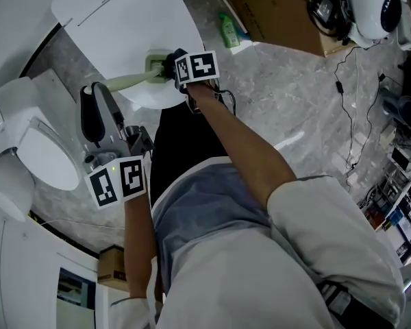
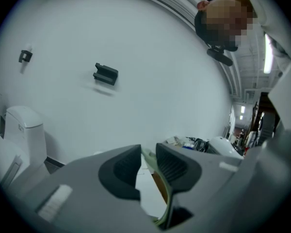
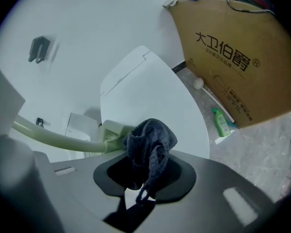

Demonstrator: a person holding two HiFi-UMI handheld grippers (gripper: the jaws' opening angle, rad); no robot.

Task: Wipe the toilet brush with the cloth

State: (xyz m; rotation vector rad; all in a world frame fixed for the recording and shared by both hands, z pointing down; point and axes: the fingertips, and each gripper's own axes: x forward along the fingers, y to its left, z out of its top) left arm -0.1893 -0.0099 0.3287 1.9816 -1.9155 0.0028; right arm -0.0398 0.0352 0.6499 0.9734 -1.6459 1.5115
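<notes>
The toilet brush is pale green. Its handle (image 1: 123,81) runs from my left gripper (image 1: 94,96) towards my right gripper (image 1: 167,67). In the left gripper view the thin green handle (image 2: 149,160) is pinched between the dark pads, so my left gripper (image 2: 147,165) is shut on it. My right gripper (image 3: 146,171) is shut on a bunched dark blue-grey cloth (image 3: 149,143). The cloth presses against the brush's thicker green end (image 3: 112,131), and the handle (image 3: 53,138) leads off to the left. Both are held over a white toilet lid (image 1: 123,12).
A white toilet (image 1: 41,157) stands at the left, close to my left gripper. A green bottle (image 1: 229,31) lies on the grey floor beside a large cardboard box (image 1: 274,9). Cables and a white machine (image 1: 373,5) crowd the right side. A black bracket (image 2: 105,74) hangs on the wall.
</notes>
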